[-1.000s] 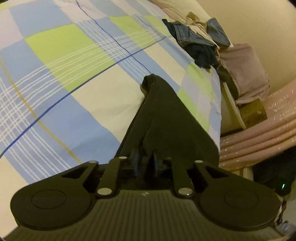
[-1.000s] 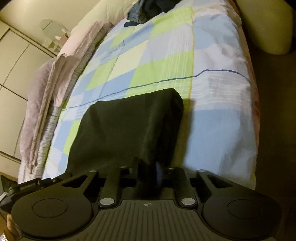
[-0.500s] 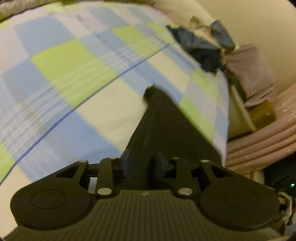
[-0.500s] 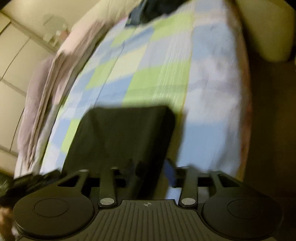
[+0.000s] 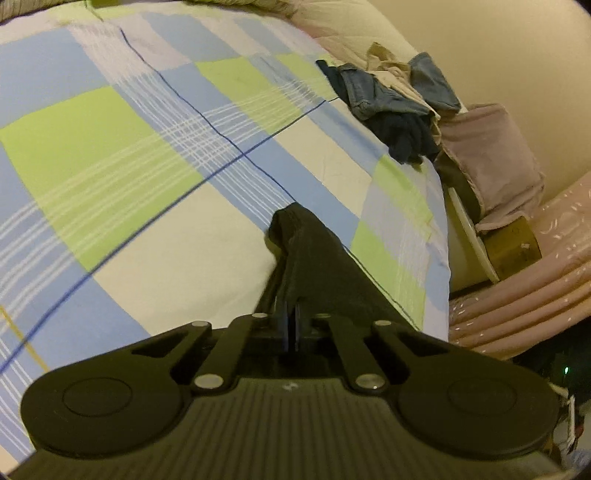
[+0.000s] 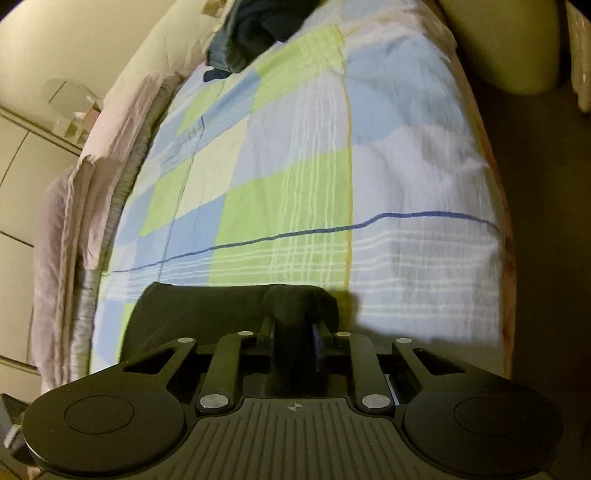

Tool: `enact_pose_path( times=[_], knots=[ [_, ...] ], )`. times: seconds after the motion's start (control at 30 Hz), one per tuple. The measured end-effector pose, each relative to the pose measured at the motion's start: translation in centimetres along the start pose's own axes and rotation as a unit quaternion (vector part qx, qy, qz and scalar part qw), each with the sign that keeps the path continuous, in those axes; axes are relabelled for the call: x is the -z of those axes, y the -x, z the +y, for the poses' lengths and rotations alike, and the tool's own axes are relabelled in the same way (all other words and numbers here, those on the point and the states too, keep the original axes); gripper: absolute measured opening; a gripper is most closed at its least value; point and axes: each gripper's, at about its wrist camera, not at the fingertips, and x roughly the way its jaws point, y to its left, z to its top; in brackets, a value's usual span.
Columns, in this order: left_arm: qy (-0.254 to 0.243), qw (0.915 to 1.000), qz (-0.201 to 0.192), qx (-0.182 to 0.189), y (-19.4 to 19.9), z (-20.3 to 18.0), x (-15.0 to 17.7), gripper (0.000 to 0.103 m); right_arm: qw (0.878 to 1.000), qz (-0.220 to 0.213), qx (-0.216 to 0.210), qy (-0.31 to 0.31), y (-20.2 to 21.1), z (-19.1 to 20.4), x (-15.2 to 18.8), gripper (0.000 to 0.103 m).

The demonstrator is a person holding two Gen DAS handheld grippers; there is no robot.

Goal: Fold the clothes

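Observation:
A black garment hangs from my left gripper, which is shut on its edge; the cloth stretches forward and its far end rests on the checked bed sheet. In the right wrist view the same black garment lies low over the sheet as a wide dark band. My right gripper is shut on a thick bunch of it, and the cloth humps over the fingertips and hides them.
A pile of jeans and dark clothes sits at the far end of the bed, seen again as a dark heap. A pink pillow and a wooden box lie beyond the bed's right edge. Folded pink bedding lines the left side.
In the right wrist view the garment's far edge has dropped much closer to the gripper, with more sheet showing beyond. The left view has swung, and its cloth looks narrower.

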Motion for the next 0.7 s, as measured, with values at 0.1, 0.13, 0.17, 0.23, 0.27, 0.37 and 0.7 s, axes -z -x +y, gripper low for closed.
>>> enact_pose_path(
  times=[0.1,0.13,0.17,0.23,0.27,0.37,0.7],
  knots=[
    [-0.019,0.9996,0.011,-0.019,-1.5,0.1,0.6,0.005,1.000,-0.006,0.005,0.015,-0.2,-0.1,0.5,0.017],
    [-0.026,0.9992,0.016,-0.026,-1.9,0.0,0.7,0.007,1.000,-0.004,0.005,0.026,-0.2,0.0,0.5,0.017],
    [-0.029,0.9989,0.015,-0.034,-1.8,-0.4,0.4,0.008,0.999,-0.002,0.005,0.037,-0.1,0.1,0.5,0.019],
    [-0.035,0.9981,0.012,-0.050,-1.5,-1.0,0.0,0.018,0.999,0.004,0.008,0.046,0.3,0.4,0.2,0.026],
    [-0.042,0.9972,0.005,-0.061,-1.0,-1.6,-0.3,0.018,0.998,0.000,0.020,0.054,0.8,0.7,0.1,0.033],
    [-0.064,0.9940,-0.024,-0.085,0.6,-3.7,-1.0,0.013,0.993,-0.030,0.043,0.102,2.1,2.2,0.0,0.035],
    [-0.198,0.9751,0.009,-0.099,-5.0,-8.8,0.5,0.005,0.950,-0.050,0.050,0.303,1.0,7.1,3.5,0.034]
  ],
)
